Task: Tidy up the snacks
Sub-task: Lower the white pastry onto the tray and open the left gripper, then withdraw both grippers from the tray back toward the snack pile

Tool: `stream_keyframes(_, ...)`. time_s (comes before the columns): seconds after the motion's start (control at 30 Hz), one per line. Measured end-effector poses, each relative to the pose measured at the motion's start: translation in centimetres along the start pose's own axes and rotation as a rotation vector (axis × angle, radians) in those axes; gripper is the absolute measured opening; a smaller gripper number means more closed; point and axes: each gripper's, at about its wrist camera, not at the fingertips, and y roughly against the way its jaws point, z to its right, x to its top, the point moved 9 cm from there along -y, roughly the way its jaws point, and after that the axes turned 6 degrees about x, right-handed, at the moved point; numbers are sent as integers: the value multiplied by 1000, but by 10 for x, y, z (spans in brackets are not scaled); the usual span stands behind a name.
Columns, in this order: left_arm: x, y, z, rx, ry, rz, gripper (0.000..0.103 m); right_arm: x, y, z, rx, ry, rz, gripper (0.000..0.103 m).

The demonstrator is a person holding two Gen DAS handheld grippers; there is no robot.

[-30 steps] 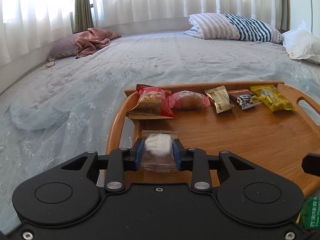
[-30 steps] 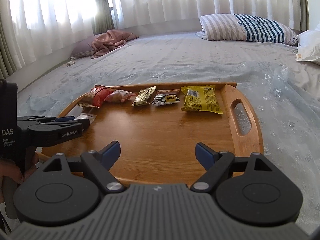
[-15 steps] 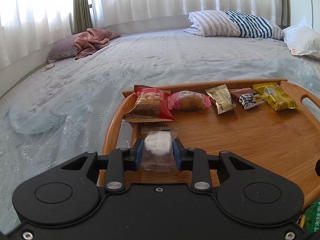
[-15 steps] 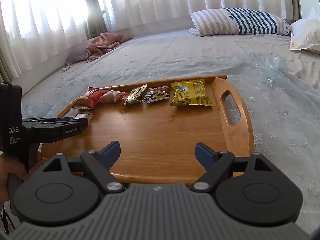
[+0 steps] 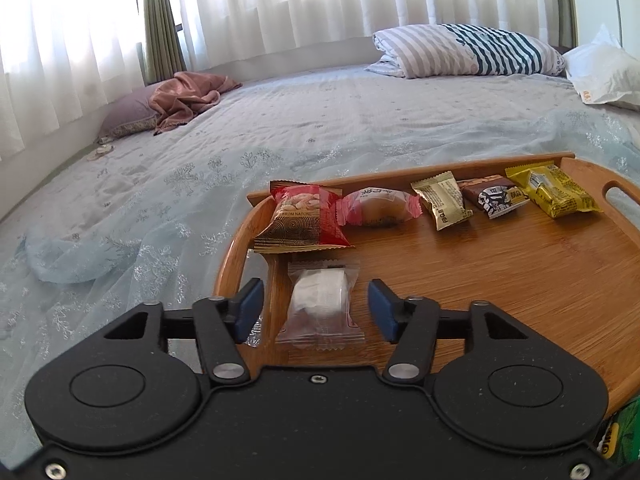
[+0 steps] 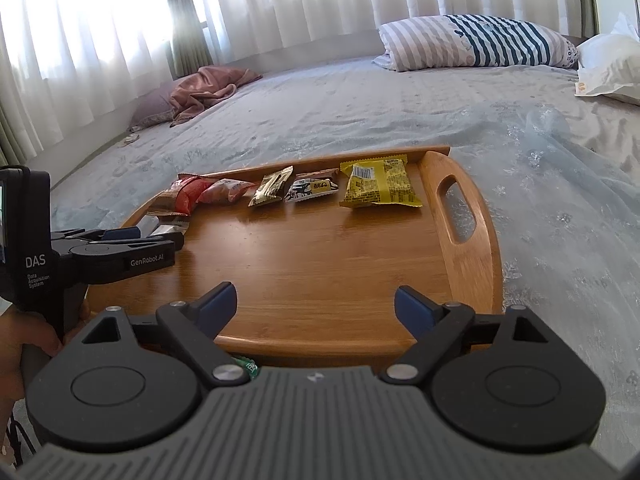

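A clear-wrapped white snack [image 5: 320, 304] lies on the wooden tray [image 5: 520, 280] near its left rim. My left gripper [image 5: 316, 310] straddles it with jaws opening, the blue pads standing off the wrapper on both sides. Along the tray's far edge sit a red peanut bag [image 5: 300, 222], a pink-wrapped cake [image 5: 378, 208], a gold packet [image 5: 442, 200], a brown bar [image 5: 496, 196] and a yellow pack [image 5: 554, 192]. My right gripper [image 6: 316, 308] hovers over the tray's near edge [image 6: 320, 346], its jaws opening wide with nothing between them. In the right wrist view the left gripper [image 6: 160, 236] shows at the left.
The tray rests on a pale blue bedspread [image 5: 200, 184]. A striped pillow [image 5: 468, 50] and a white pillow [image 5: 604, 76] lie at the far right, a pink cloth on a mauve cushion [image 5: 180, 100] far left. A green packet [image 5: 618, 426] peeks beside the tray's near edge.
My left gripper's jaws have opened off the white snack, which now lies free on the tray. The right gripper's jaws have spread slightly wider.
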Motion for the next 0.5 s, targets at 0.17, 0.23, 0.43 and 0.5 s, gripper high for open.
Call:
stream_keyframes(0.17,-2,6,-4,-23,33,3,65,-4,4,-1,-6,0,-5,99)
stream_keyframes(0.23,-2,11,-7,-35,48,12,68,-5,7,-2,-9,0,0,103)
stream_keyframes(0.43,4,30,-11,-54,50,59,76,-6,18,-7,-25,13,17,103)
stream_keyframes(0.5,5,39,-11,-68,52,71,76,-8,20,-8,-31,16,17,103)
